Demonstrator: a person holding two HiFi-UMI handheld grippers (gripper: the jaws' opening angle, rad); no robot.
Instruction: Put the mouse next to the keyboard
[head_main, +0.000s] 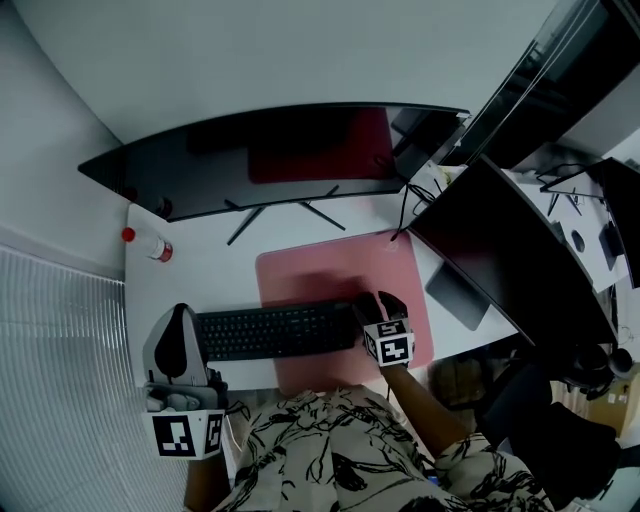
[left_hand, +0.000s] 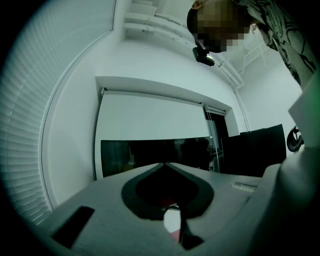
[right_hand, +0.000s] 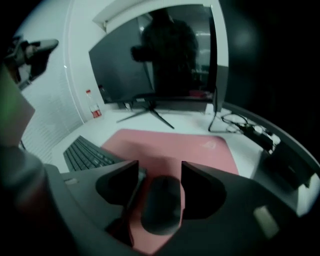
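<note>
Mouse on pink pad, just past right end of keyboard. Right gripper clenched on mouse, one jaw on each side. Keyboard half on pad, half on white table. Left gripper at left end of keyboard, jaws pressed together, nothing in them. Big dark screen behind keyboard. Small bottle with red cap behind keyboard's left end.

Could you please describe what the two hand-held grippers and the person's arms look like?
The left hand-held gripper and right hand-held gripper have grey bodies with dark jaws, and each carries a white cube with black square markers. The right forearm is bare. The shirt is cream with a black leafy print.
</note>
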